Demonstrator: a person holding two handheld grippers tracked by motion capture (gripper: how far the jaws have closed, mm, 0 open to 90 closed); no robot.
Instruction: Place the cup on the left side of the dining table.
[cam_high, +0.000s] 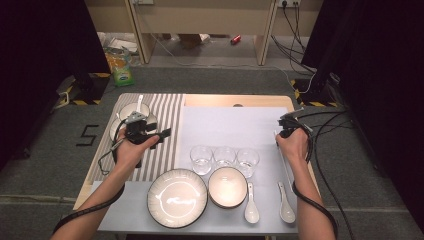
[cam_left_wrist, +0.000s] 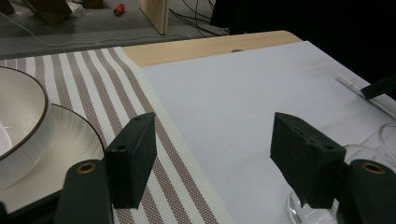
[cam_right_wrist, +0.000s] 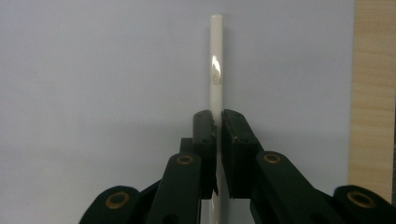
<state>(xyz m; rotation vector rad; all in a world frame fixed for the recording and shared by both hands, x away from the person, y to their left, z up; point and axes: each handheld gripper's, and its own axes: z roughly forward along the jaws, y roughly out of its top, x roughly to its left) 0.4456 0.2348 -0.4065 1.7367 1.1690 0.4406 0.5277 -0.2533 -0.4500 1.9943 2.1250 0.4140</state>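
My right gripper is shut on a thin white stick, which runs straight ahead over the pale mat. In the high view the right gripper sits at the mat's right side, and the stick trails back toward the front edge. My left gripper hovers open over the striped mat, nothing between its jaws. In its own view the left gripper straddles the seam between the striped mat and the pale mat.
Three glasses stand in a row mid-table. In front of them lie a ribbed plate, a bowl and two white spoons. A bowl with a spoon on a plate rests on the striped mat, just left of my left gripper.
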